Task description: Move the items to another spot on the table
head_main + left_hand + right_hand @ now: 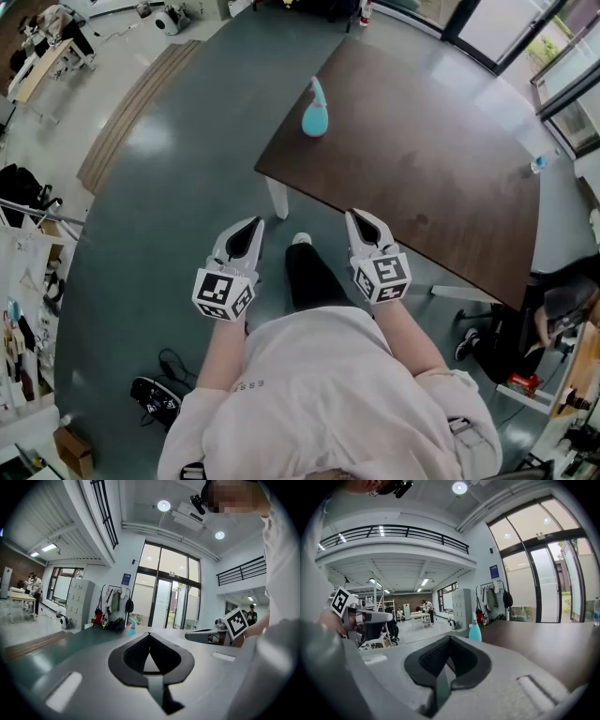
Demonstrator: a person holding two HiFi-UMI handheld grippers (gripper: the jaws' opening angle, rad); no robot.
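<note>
**Left gripper** (251, 228): jaws closed together, nothing between them. It is held off the near edge of the dark brown rectangular table (422, 169), over the floor.

**Task item:** the teal pear-shaped bottle with a slim neck (315, 114) stands upright near the table's far left corner. It is well ahead of both grippers and nearer the left gripper's line.
- Handling, in my judgement: smooth plastic, light, and likely to tip on its narrow footing.
- I would take it low on the neck or across the upper bulb, where the jaws can seat without sliding.
- I cannot see how full it is, so its weight is uncertain.

**Right gripper** (356, 221): jaws likewise closed on nothing, with the tips just over the table's near edge. In its own view the bottle (474, 631) shows ahead and slightly right.

**Limits of view:** a small clear item (537, 164) sits at the table's far right edge and is too small to identify. The table's right end is cut off.
</note>
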